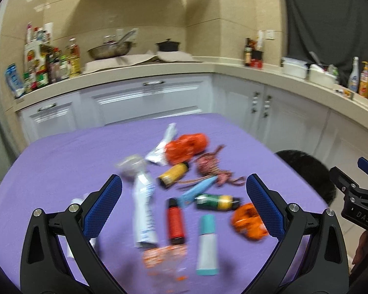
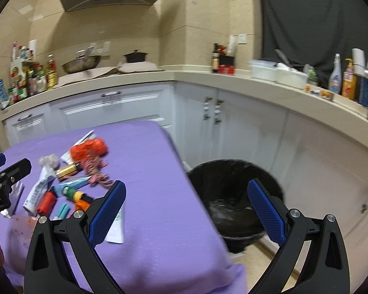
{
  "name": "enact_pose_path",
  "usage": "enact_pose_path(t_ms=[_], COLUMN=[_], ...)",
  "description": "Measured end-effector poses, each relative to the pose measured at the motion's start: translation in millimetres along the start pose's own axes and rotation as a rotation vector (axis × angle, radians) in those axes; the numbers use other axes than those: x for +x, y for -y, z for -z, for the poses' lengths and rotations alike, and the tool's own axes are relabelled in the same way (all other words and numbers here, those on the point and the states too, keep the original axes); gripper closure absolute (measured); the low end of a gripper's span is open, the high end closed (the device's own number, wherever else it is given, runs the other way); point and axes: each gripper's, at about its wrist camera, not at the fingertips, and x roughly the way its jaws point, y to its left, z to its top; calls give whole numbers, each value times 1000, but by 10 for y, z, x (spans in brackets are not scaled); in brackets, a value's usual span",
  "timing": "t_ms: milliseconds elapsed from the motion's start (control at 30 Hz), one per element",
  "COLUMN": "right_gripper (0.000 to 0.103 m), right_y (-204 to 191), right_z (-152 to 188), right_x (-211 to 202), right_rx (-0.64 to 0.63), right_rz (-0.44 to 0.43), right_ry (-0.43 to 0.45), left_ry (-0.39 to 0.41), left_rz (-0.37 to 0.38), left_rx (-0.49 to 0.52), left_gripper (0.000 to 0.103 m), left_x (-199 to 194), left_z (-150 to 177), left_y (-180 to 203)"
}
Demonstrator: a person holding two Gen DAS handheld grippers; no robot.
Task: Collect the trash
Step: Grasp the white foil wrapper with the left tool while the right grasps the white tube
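Observation:
Trash lies heaped on the purple table (image 1: 61, 161): a white tube (image 1: 144, 210), a red bottle (image 1: 175, 220), a teal-capped tube (image 1: 207, 242), a green and yellow bottle (image 1: 217, 202), a yellow bottle (image 1: 173, 174), orange wrappers (image 1: 186, 147) and a striped rope (image 1: 209, 165). My left gripper (image 1: 184, 196) hovers open above the pile, holding nothing. My right gripper (image 2: 186, 203) is open and empty, straddling the table's right edge. A black bin (image 2: 233, 196) with a dark liner stands on the floor just beyond that edge. A white tube (image 2: 116, 227) lies beside the right gripper's left finger.
White cabinets (image 2: 135, 105) and a beige counter wrap around behind the table. On the counter stand bottles (image 1: 49, 66), a pan (image 1: 109, 49), a black pot (image 1: 168, 45) and white tubs (image 2: 277, 73). The right gripper (image 1: 355, 196) shows at the left view's right edge.

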Motion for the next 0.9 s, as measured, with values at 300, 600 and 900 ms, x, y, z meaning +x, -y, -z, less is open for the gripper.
enact_pose_path(t_ms=[300,600,900], right_gripper=[43,44,44], right_y=[-360,-400,-416], right_z=[194,301,331], right_x=[370,492,565], right_rx=[-33,-33,-43], right_rz=[-132,-162,-162], right_ry=[-116,-172,-188], left_ry=[-73,-154,-189], left_rz=[-138,-137,-139], left_rx=[-27,-114,-156], left_gripper=[23,26,48], left_x=[35,76,243], left_z=[312,609,623], left_y=[-590,-985,-1091])
